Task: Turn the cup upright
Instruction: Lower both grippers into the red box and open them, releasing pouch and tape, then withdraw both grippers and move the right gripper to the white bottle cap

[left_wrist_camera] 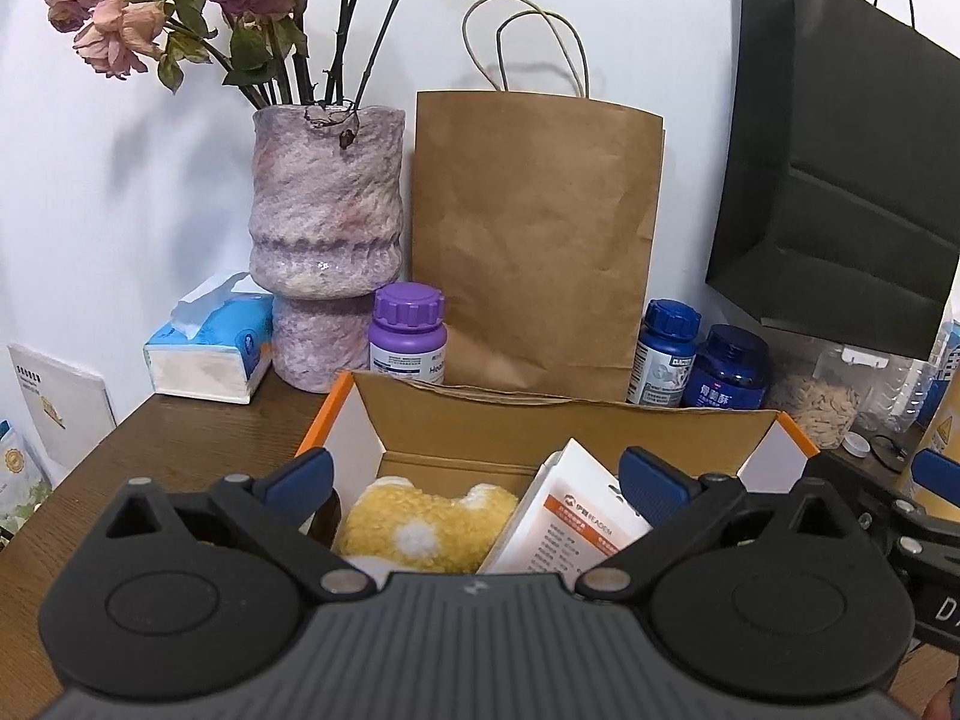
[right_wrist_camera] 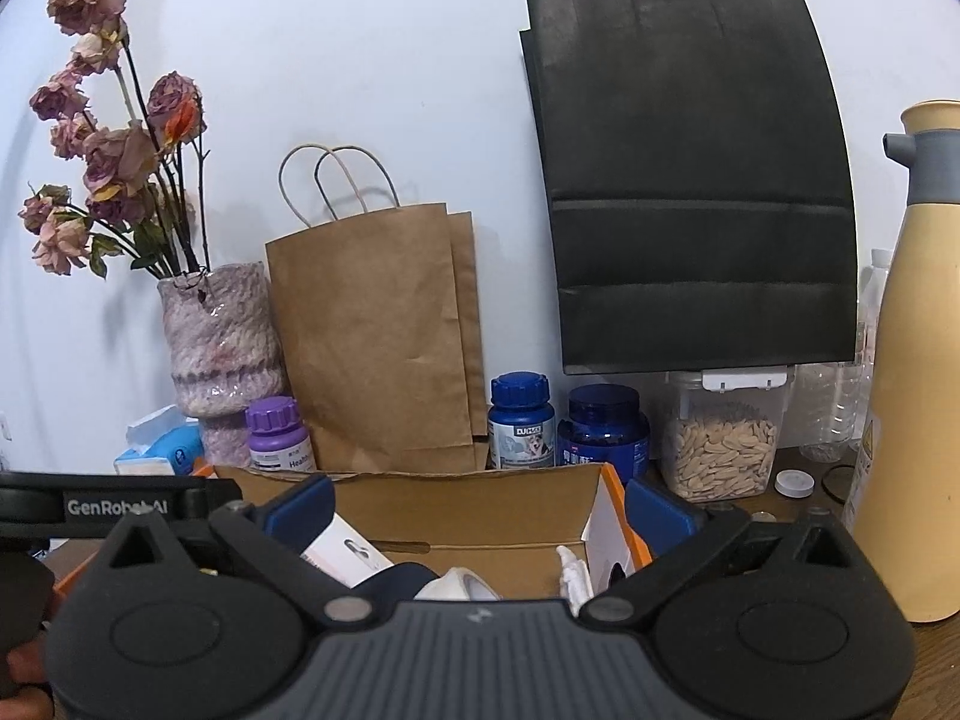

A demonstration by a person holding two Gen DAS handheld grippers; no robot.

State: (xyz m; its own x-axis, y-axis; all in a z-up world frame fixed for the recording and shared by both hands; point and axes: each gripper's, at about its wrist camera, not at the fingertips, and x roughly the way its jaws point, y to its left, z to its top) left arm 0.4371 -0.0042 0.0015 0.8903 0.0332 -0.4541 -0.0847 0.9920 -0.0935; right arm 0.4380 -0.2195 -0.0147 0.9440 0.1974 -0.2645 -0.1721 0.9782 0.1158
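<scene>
I cannot make out a cup for certain in either view. Both grippers hover over an open cardboard box (left_wrist_camera: 456,420) with orange edges. My left gripper (left_wrist_camera: 477,477) is open, its blue pads (left_wrist_camera: 300,474) wide apart above a fuzzy yellow item (left_wrist_camera: 420,525) and a white printed carton (left_wrist_camera: 576,522). My right gripper (right_wrist_camera: 480,510) is also open with nothing between its fingers. Below it in the box (right_wrist_camera: 468,504) lie a dark navy rounded object (right_wrist_camera: 399,575), a pale rounded item (right_wrist_camera: 459,587) and a small white bottle (right_wrist_camera: 573,576). The gripper bodies hide the box floor.
Along the wall stand a vase of dried roses (left_wrist_camera: 327,240), a tissue box (left_wrist_camera: 207,348), a purple bottle (left_wrist_camera: 408,333), a brown paper bag (left_wrist_camera: 534,240), two blue bottles (left_wrist_camera: 699,360), a black bag (right_wrist_camera: 690,180), a seed jar (right_wrist_camera: 723,444) and a tall beige flask (right_wrist_camera: 918,372).
</scene>
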